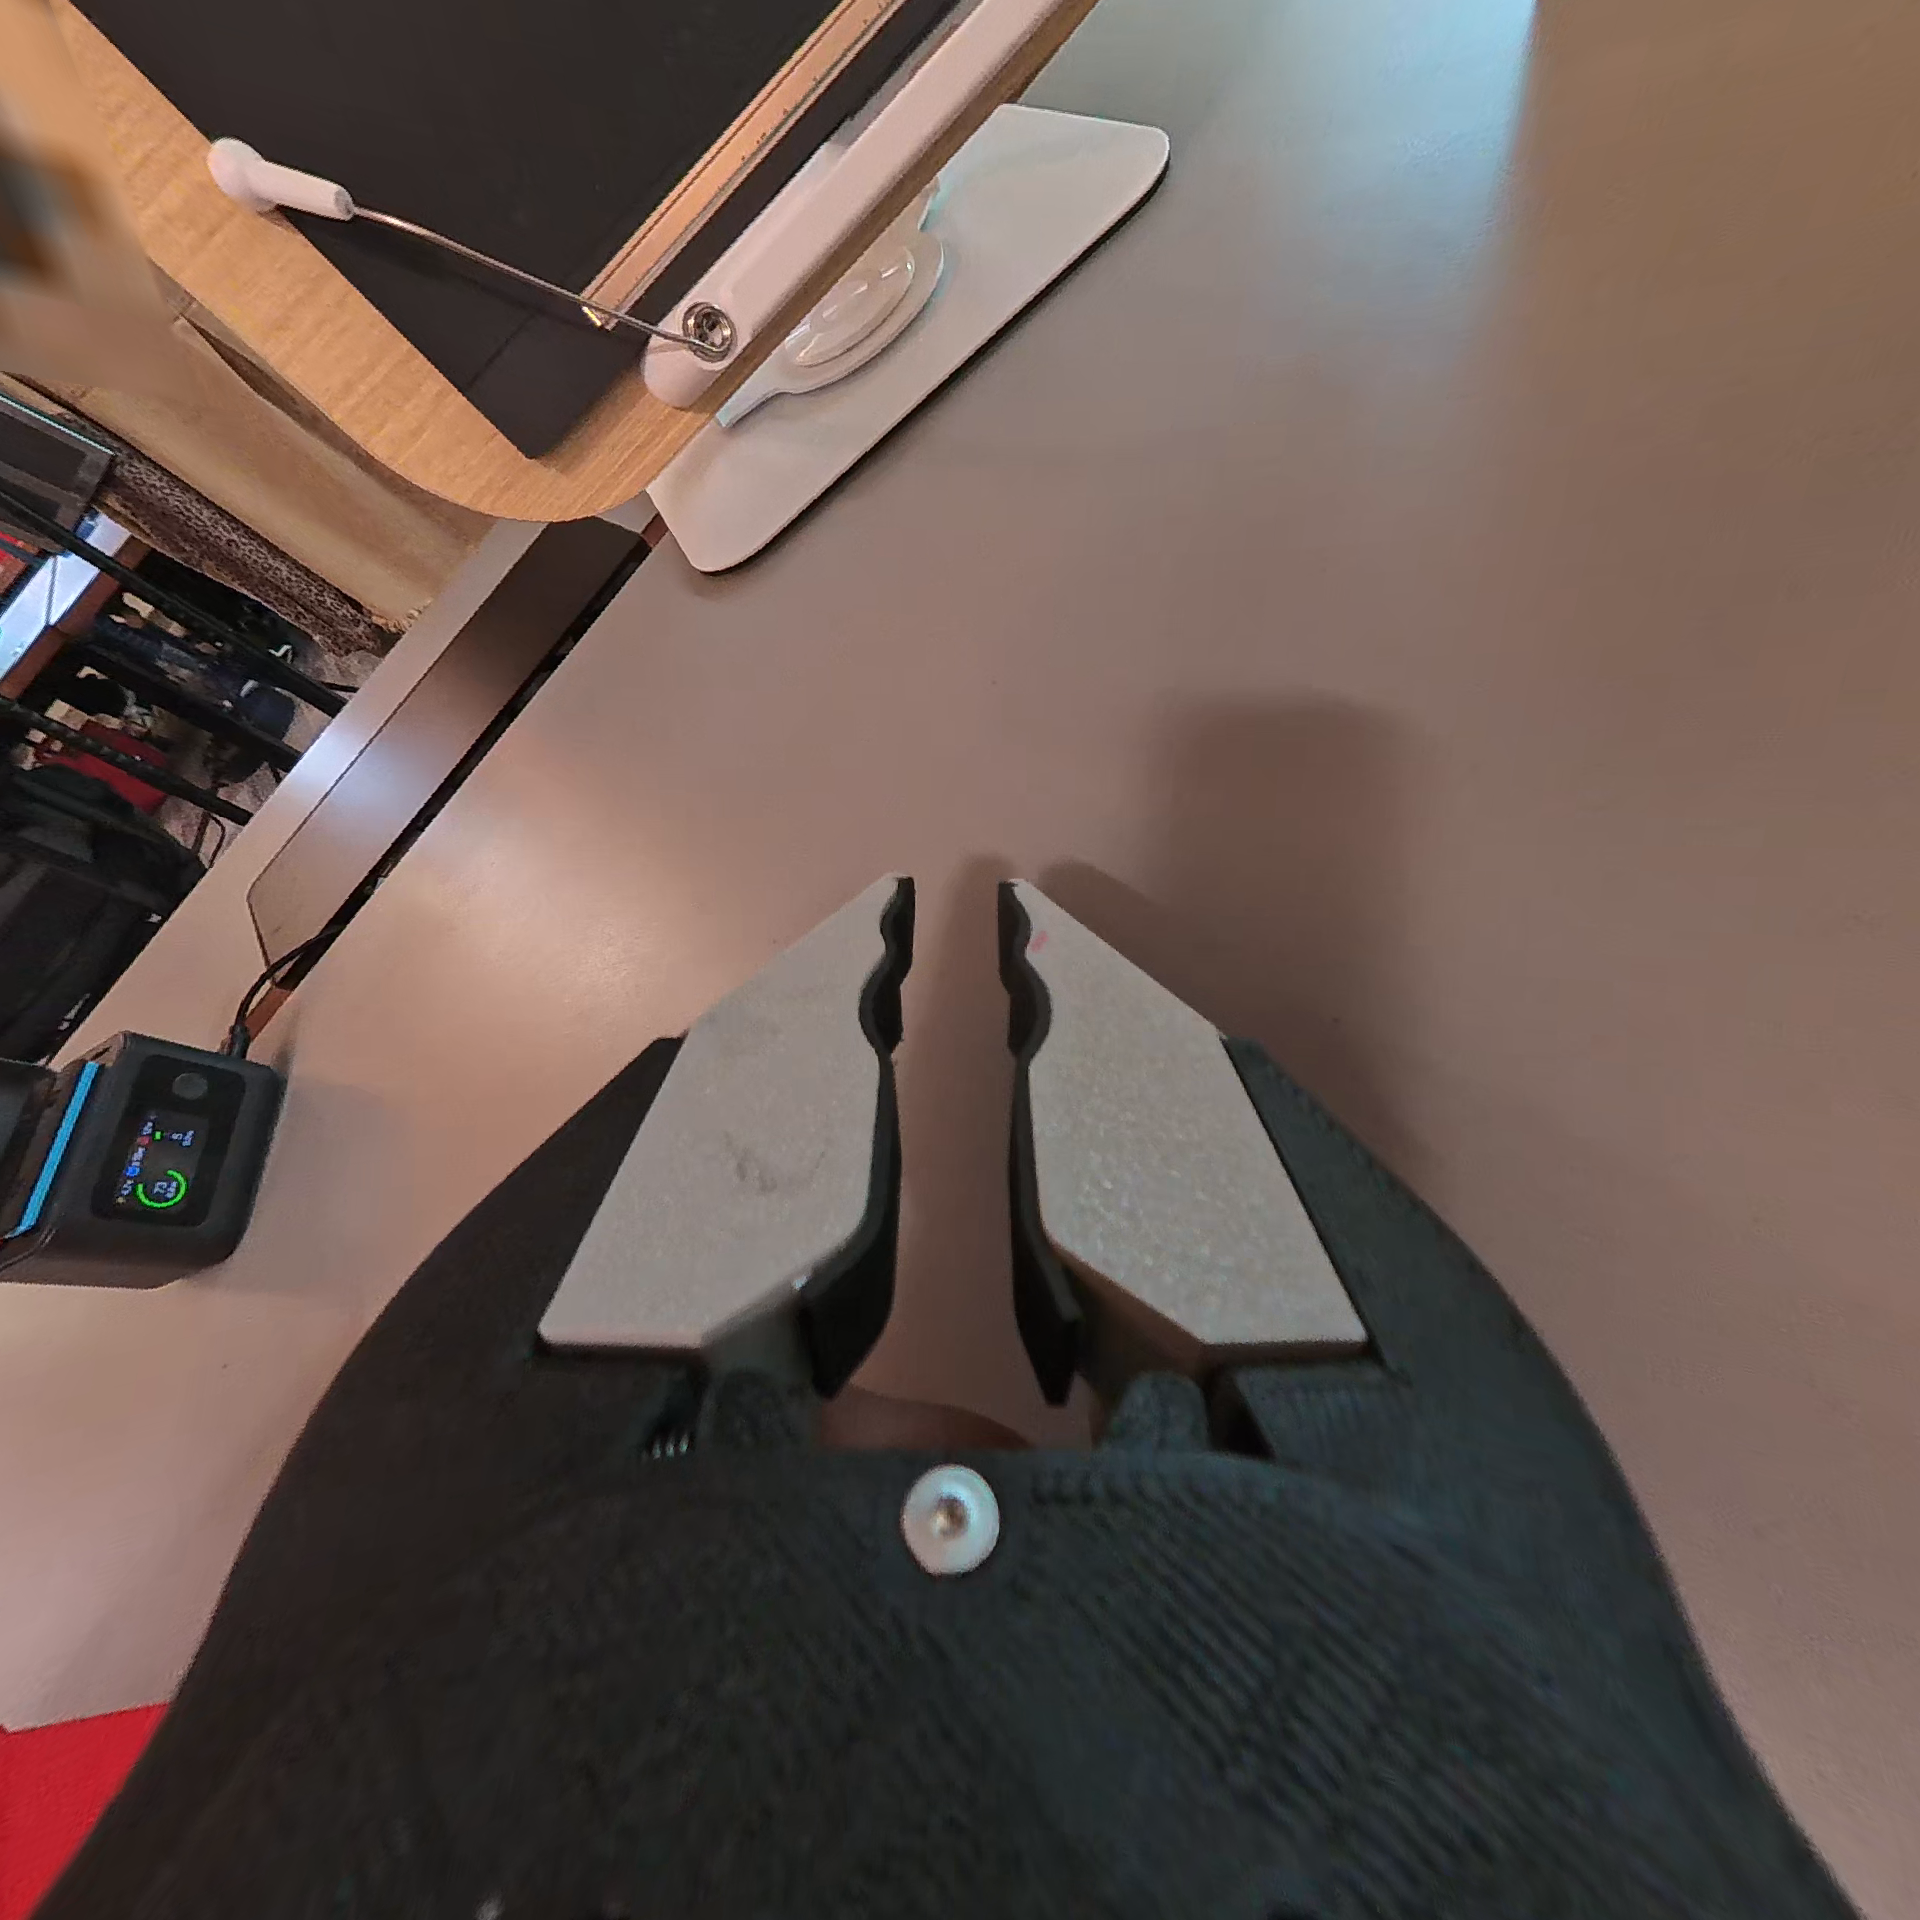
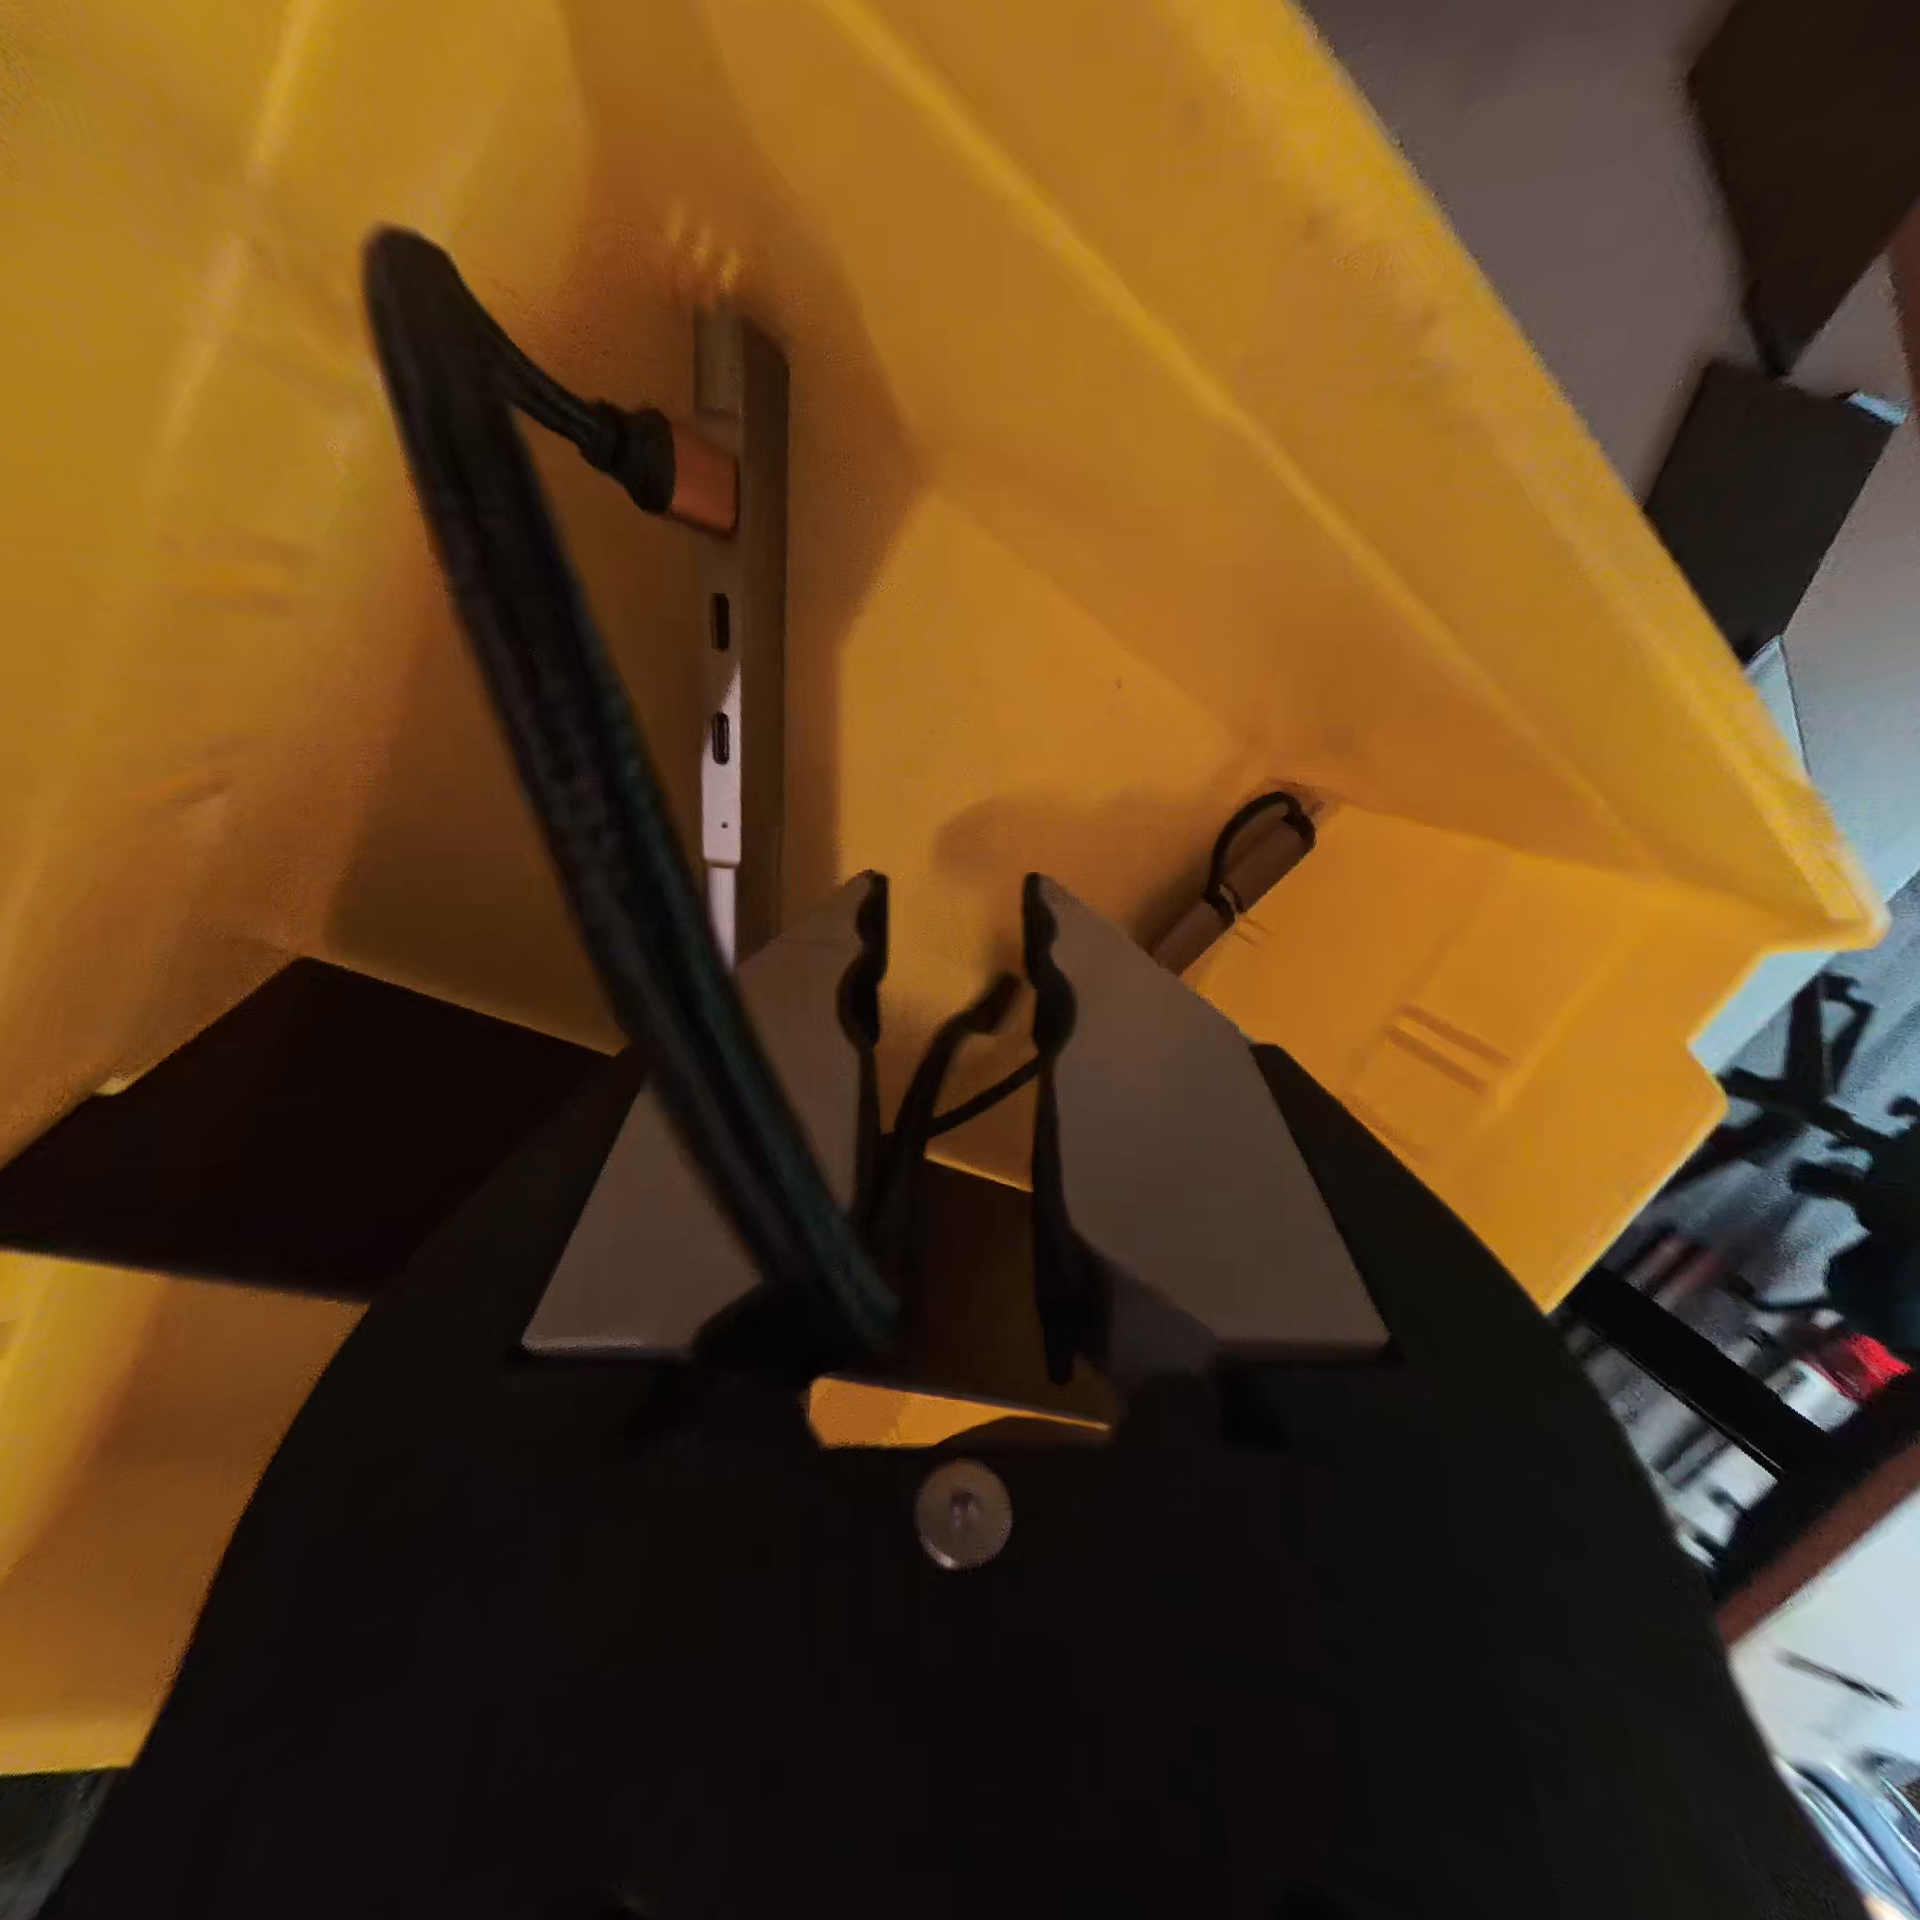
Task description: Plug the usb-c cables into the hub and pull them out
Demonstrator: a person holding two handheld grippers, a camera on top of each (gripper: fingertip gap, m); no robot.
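The right tool (image 2: pixel 954 904) hangs just in front of a yellow bin (image 2: pixel 1195 436), its jaws a little apart. Thin black cords (image 2: pixel 940 1081) run through the gap and a thick braided cable (image 2: pixel 582 748) crosses over its left finger, but the blur hides whether the pads pinch anything, so its grip cannot be told. Inside the bin the hub (image 2: pixel 743 623), a slim grey bar, stands on edge. The cable's orange plug (image 2: pixel 704 483) is seated in the hub's side near the top, and two oval ports (image 2: pixel 720 675) below it are empty. A second small connector (image 2: pixel 1247 852) lies in the bin's corner, to the right of the tool.

The left tool (image 1: pixel 956 894) hovers over the bare brown desk (image 1: pixel 1351 623), jaws slightly parted and holding nothing, well apart from a dark power bank (image 1: pixel 156 1153) with a lit screen and from a white stand (image 1: pixel 935 343).

Risks, as a judgement: the looped cable could snag on the right finger and drag the unsupported hub over when pulled, since the left tool is not bracing it. An off-axis pull could bend the plug. The loose cords might tangle between the jaws.

No brand or label is legible on the hub, cable or bin. The power bank's screen shows small figures, which are left unread.
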